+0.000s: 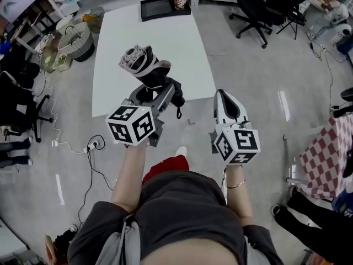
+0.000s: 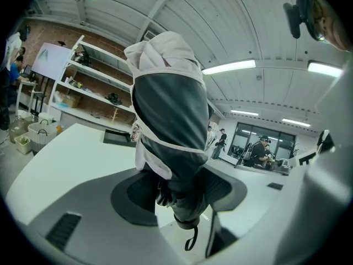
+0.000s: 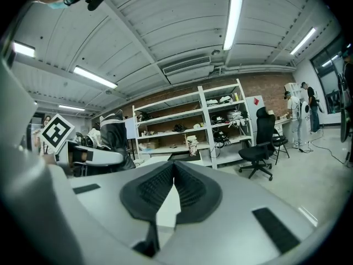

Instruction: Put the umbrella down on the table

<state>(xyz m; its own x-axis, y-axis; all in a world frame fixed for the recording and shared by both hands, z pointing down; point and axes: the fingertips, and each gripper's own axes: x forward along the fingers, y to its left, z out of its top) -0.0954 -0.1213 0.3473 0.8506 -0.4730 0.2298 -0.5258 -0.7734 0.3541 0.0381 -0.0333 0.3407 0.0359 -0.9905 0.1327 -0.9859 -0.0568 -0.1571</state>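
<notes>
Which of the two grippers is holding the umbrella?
The left gripper: its jaws clamp the folded grey-and-white umbrella near its strap end. The right gripper has its jaws together with nothing between them.

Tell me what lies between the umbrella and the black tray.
Nothing. In the head view, only bare white table runs from the umbrella to the tray at the far end.
</notes>
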